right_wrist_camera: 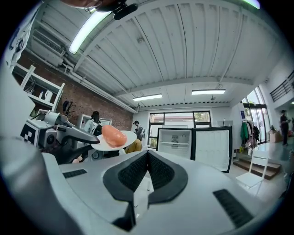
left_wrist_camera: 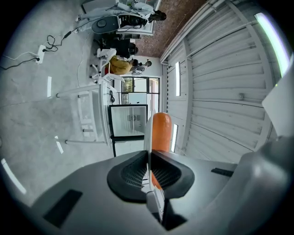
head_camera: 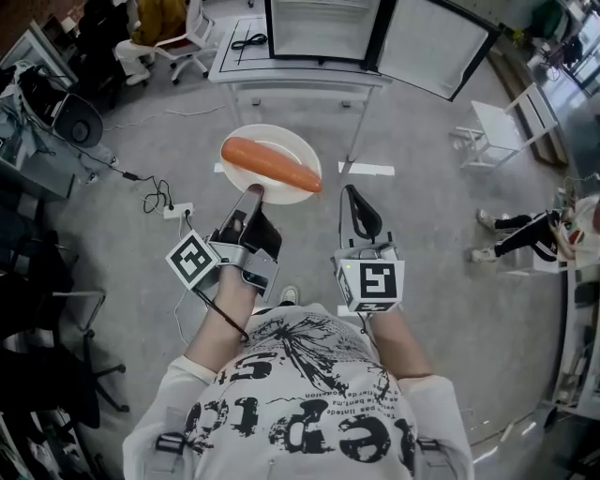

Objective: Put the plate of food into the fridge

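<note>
A white plate [head_camera: 281, 145] carries a long orange piece of food [head_camera: 270, 162]. My left gripper [head_camera: 253, 193] is shut on the plate's near rim and holds it out level above the floor. In the left gripper view the plate's thin edge [left_wrist_camera: 148, 133] runs between the pads, with the orange food [left_wrist_camera: 161, 131] beside it. My right gripper [head_camera: 352, 193] is shut with nothing in it, beside the plate and apart from it. The right gripper view shows the right gripper [right_wrist_camera: 147, 154], the plate [right_wrist_camera: 120, 141] at the left and the open fridge [right_wrist_camera: 176, 143] ahead.
The small fridge [head_camera: 323, 28] stands on a white table [head_camera: 300, 77], its door [head_camera: 436, 45] swung open to the right. A white chair [head_camera: 497, 127] and a person's legs [head_camera: 511, 234] are at the right. A power strip with cables [head_camera: 176, 210] lies on the floor at the left.
</note>
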Motion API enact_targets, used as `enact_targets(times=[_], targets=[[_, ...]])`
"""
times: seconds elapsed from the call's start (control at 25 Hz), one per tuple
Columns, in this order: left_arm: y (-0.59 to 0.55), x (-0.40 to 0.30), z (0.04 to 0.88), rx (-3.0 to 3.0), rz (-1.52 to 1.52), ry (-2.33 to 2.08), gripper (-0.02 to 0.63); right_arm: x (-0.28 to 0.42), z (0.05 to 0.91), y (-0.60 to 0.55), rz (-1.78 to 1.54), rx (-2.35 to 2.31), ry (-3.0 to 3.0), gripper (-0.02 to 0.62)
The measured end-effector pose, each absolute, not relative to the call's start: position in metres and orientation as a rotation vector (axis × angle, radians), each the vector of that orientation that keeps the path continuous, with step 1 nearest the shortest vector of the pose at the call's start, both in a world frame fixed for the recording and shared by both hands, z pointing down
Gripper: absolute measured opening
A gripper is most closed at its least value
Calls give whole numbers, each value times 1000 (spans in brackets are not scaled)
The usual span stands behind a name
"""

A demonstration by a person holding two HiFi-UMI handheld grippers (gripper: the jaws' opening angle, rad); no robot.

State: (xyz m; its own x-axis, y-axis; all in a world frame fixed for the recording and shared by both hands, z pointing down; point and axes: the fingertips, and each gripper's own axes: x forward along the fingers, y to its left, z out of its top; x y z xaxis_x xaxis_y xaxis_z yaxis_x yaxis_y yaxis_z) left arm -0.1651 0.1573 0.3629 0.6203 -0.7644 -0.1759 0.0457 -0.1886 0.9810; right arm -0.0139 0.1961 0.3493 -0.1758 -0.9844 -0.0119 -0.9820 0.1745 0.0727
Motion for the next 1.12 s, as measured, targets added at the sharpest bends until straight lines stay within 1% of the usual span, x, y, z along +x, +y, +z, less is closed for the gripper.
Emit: enact_targets(times=[0.16, 0.32, 0.72, 1.12], targets=[[75, -170, 359, 1599, -802, -598, 28, -22, 344, 113, -112, 1986, -2363, 2], [30, -165, 369, 1583, -796, -577, 26, -20, 355, 68, -102, 1989, -2348, 2], [1, -157, 385, 1550, -802, -568, 26, -11, 363, 38, -127, 1976, -2343, 2], [-126, -73, 372, 1548, -869, -653, 28, 75, 346, -104, -146, 1869, -2479, 2]])
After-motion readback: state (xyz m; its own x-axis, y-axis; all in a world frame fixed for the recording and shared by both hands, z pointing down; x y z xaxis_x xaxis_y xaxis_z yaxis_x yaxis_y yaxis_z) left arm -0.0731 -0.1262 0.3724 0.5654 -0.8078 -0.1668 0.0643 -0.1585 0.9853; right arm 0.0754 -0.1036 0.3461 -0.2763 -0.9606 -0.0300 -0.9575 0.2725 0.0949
